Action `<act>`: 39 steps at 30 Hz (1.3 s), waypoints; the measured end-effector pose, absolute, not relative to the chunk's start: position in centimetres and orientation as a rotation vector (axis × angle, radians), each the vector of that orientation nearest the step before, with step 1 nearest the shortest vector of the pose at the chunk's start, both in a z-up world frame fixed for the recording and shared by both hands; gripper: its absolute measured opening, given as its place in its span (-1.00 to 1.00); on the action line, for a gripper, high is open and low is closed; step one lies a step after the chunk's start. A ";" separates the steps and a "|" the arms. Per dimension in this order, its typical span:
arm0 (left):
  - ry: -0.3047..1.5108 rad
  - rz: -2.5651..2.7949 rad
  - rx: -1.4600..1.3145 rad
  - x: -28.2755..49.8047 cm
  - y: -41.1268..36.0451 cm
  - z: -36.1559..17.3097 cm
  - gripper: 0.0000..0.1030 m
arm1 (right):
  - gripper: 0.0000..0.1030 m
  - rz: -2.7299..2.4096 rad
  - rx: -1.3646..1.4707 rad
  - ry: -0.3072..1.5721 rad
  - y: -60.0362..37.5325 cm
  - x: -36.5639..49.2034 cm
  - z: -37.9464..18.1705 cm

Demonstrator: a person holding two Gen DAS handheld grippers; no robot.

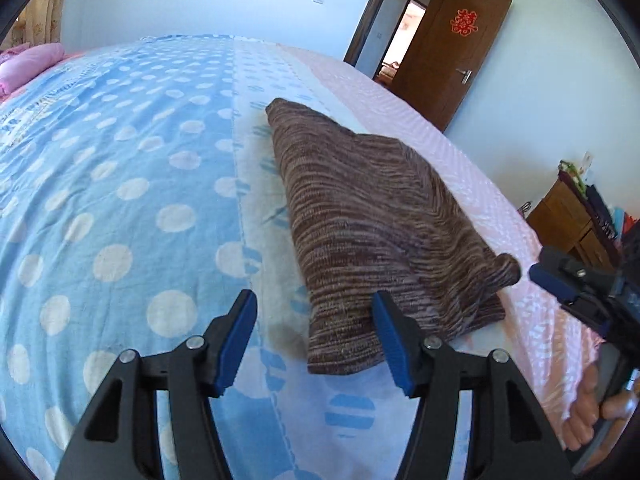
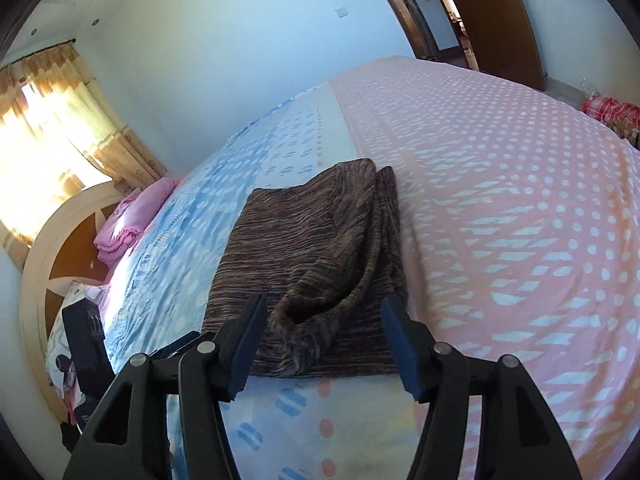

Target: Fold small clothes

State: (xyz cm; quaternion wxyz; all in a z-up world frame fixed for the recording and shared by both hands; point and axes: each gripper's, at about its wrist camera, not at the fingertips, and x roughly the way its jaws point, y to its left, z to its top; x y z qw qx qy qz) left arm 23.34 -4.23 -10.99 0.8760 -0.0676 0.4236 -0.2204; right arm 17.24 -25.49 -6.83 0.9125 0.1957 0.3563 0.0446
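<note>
Left gripper (image 1: 316,338): held with jaws apart, nothing between the blue pads; the near edge of the garment is seen just ahead of its right finger.
Right gripper (image 2: 324,344): jaws spread wide, empty; the near edge of the garment lies between and just beyond the fingertips.
Garment: a brown striped knit sweater (image 1: 372,224) (image 2: 308,248), folded into a compact stack, resting on the bed directly ahead of both grippers.
Long axis: in both views it runs away from the claws, toward the far end of the bed.
Loose part: a rolled cuff or sleeve end (image 2: 308,308) is seen on top of the stack, nearest the right gripper.
Support: a bedsheet, blue with white dots (image 1: 120,200) to the left of the sweater, pink patterned (image 2: 520,220) to its right.
Writing: a red paper-cut character (image 1: 464,22) is fixed to the wooden door beyond the bed; print on the sheet cannot be read.
Left view only: the other gripper at far right, a wooden cabinet (image 1: 568,216).
Right view only: curtains (image 2: 48,128), a headboard (image 2: 44,248), a pink blanket (image 2: 132,220).
</note>
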 end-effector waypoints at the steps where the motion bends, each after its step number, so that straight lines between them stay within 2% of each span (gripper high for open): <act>1: 0.892 -0.446 -0.128 23.6 -4.6 -11.4 0.22 | 0.28 0.098 0.377 0.755 -24.6 17.6 -7.0; 2: 0.903 -0.437 -0.121 23.3 -4.6 -11.8 0.32 | 0.28 0.092 0.334 0.780 -23.4 18.2 -7.4; 5: 0.892 -0.415 -0.098 22.4 -4.6 -11.8 0.38 | 0.28 0.070 0.262 0.841 -22.2 19.5 -9.0; 6: 0.884 -0.412 -0.078 22.1 -4.6 -11.6 0.40 | -0.02 0.062 0.260 0.861 -22.2 19.8 -9.6; 7: 0.879 -0.410 -0.058 21.9 -4.8 -11.7 0.45 | -0.86 0.040 0.281 0.866 -22.6 19.9 -10.2; 8: 0.873 -0.409 -0.042 21.8 -4.8 -11.7 0.46 | -0.90 0.031 0.315 0.879 -23.3 20.0 -10.8; 13: 0.877 -0.441 -0.078 22.0 -4.2 -11.7 0.49 | -0.90 0.042 0.583 0.891 -28.2 18.1 -13.9; 18: 0.881 -0.447 -0.075 21.9 -4.1 -11.5 0.49 | -0.92 0.057 0.645 0.902 -29.0 16.6 -14.1; 21: 0.887 -0.458 -0.108 22.1 -3.2 -10.8 0.49 | -0.91 0.016 0.571 0.931 -28.6 15.4 -13.0; 22: 0.877 -0.449 -0.118 22.3 -2.8 -10.3 0.49 | -0.82 -0.026 0.519 0.927 -28.4 15.0 -12.2; 26: 0.828 -0.411 -0.137 24.3 -2.2 -8.8 0.50 | -0.82 -0.220 0.259 0.742 -27.3 14.4 -7.6; 29: 0.780 -0.365 -0.097 26.1 -3.4 -7.8 0.50 | -0.83 -0.088 0.177 0.705 -25.3 17.2 -6.2; 34: 0.784 -0.272 -0.065 29.4 -6.3 -8.1 0.50 | -0.82 0.048 -0.013 0.748 -21.3 22.8 -8.1; 36: 0.819 -0.234 -0.064 30.4 -6.7 -9.2 0.50 | -0.83 0.036 -0.026 0.818 -21.6 24.5 -10.5; 37: 0.841 -0.224 -0.063 30.9 -6.9 -9.9 0.50 | -0.89 0.008 -0.022 0.862 -22.6 24.9 -12.1; 39: 0.871 -0.233 -0.075 31.3 -6.9 -11.3 0.55 | -0.89 0.013 0.013 0.820 -24.5 24.5 -12.7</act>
